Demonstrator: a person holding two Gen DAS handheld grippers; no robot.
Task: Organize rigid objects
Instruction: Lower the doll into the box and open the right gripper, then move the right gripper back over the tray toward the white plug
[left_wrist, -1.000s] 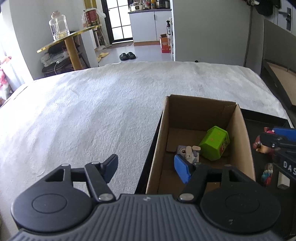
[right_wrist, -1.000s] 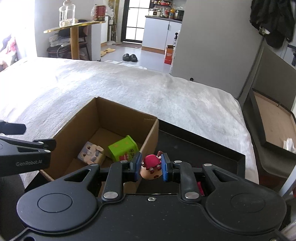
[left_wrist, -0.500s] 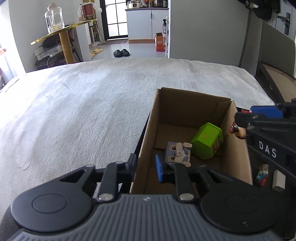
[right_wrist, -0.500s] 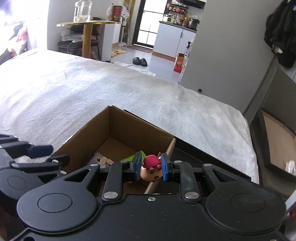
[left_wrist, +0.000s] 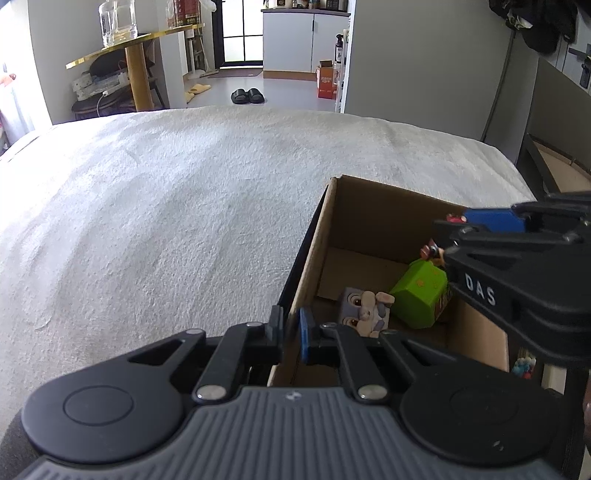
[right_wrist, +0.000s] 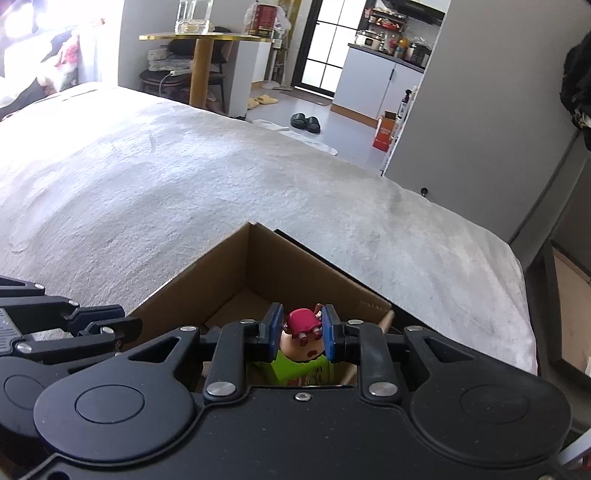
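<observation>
An open cardboard box (left_wrist: 369, 218) sits on a white blanket. Inside lie a green carton (left_wrist: 421, 291) and a grey block toy with a face (left_wrist: 364, 310). My left gripper (left_wrist: 290, 330) is shut on the box's near left wall, one finger outside and one inside. My right gripper (right_wrist: 301, 330) is shut on a small figure with a red cap (right_wrist: 303, 345) and holds it above the box's inside (right_wrist: 295, 266), over the green carton (right_wrist: 291, 369). In the left wrist view the right gripper (left_wrist: 439, 236) reaches in from the right with the figure (left_wrist: 430, 253).
The box stands on a black tray (left_wrist: 299, 266) whose rim shows along its left and far sides. Small toys (left_wrist: 522, 365) lie on the tray right of the box. The wide white blanket (left_wrist: 166, 221) stretches left and beyond. A dark frame (right_wrist: 561, 295) stands at the right.
My left gripper's jaws closed onto the box's left wall. My right gripper carried the figure leftward from the tray side to above the box's inside.
</observation>
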